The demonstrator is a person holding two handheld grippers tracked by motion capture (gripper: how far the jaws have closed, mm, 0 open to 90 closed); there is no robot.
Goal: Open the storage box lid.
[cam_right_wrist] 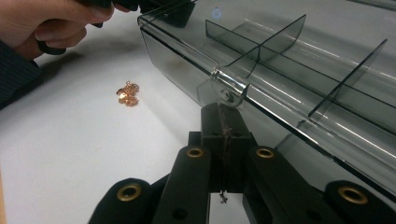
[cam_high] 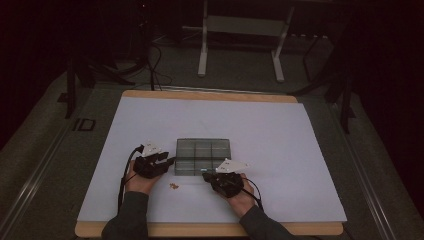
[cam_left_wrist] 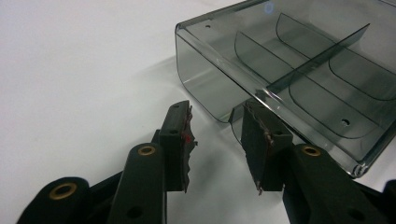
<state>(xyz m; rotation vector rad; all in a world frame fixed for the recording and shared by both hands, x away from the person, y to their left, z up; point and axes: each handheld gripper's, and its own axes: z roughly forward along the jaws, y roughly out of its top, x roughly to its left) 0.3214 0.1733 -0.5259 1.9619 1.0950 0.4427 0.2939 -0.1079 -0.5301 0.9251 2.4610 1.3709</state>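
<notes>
We are steadying the smoky divided box (cam_high: 202,156) mid-tabletop: left gripper (cam_left_wrist: 217,140) fingers are standing open at its left corner, right gripper (cam_right_wrist: 225,140) fingers are sitting shut below its latch tab (cam_right_wrist: 229,88) (apparently gripping nothing). Next, likely lifting the lid.

The room is dim, its edges falling into near black at 9 and 3 o'clock. A wooden table (cam_high: 210,95) with a white sheet (cam_high: 250,125) over its top fills the middle. Beyond it, at 12 o'clock, a white metal stand (cam_high: 202,55) rests on a grey-green floor (cam_high: 240,75). Dark cables (cam_high: 150,65) trail across the floor at 11 o'clock.
</notes>
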